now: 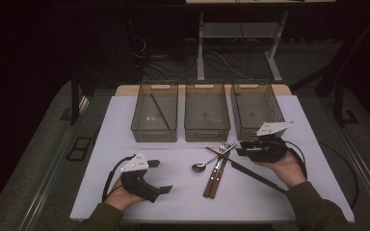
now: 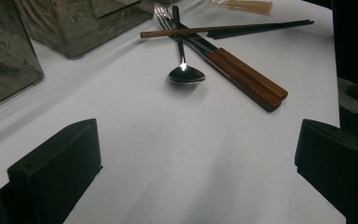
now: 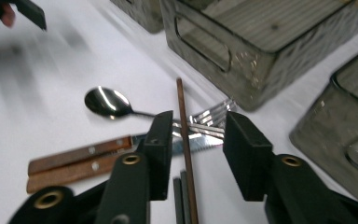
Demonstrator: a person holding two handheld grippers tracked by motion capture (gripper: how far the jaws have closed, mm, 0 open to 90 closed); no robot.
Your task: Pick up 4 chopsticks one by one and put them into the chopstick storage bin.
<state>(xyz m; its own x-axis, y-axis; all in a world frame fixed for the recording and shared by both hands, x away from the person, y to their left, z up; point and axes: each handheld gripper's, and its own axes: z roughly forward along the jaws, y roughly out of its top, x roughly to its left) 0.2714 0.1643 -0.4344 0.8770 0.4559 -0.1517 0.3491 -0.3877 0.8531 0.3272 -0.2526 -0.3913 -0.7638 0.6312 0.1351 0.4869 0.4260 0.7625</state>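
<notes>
While the right gripper [image 1: 239, 148] hangs low over the near end of the cutlery pile, its jaws stand parted with a brown chopstick [image 3: 185, 149] running up between them, and nothing in the right gripper view shows either jaw touching the stick. Landmark for everything else is the spoon [image 1: 201, 166], which lies on the white table [image 1: 270, 197] with its bowl toward the person's left. Just right of the spoon lie two wooden-handled pieces, a fork [image 1: 220, 163] and a serrated knife [image 3: 193, 143], side by side, their heads crossing the spoon's handle. Crossing over the spoon's handle end lies the brown chopstick, and beyond that, to the right of the spoon, a dark chopstick [image 1: 257, 176] stretches toward the person's right sleeve. Well left of the spoon, the left gripper [image 1: 160, 176] rests near the table's near edge with its jaws wide apart and nothing between them. Behind the spoon stand three clear bins [image 1: 207, 118] in a row; the leftmost one holds a single dark stick [image 1: 160, 111].
</notes>
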